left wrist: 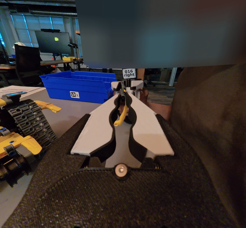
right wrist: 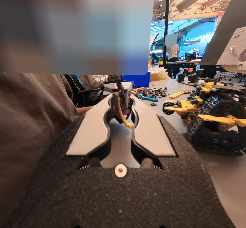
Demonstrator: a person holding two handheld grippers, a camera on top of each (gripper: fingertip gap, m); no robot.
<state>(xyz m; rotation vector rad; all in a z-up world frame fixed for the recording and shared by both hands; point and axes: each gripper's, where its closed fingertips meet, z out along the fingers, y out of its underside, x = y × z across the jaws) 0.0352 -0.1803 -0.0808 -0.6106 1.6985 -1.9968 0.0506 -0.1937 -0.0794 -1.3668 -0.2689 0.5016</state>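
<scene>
A curved yellow toy-brick piece (left wrist: 122, 113) hangs above the grey table (left wrist: 74, 109), pinched at its upper end by the closed left gripper (left wrist: 123, 96). The right gripper (right wrist: 121, 95) faces it, slightly open, holding nothing. A yellow tracked toy-brick vehicle (right wrist: 213, 116) stands beside them.

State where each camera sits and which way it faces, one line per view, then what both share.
Left wrist view: on the left gripper, looking along its fingers at the facing right gripper; the person's brown garment on the right.
Right wrist view: on the right gripper, looking back at the left one; brown garment on the left.
Shared: yellow curved piece, tracked model, table.
</scene>
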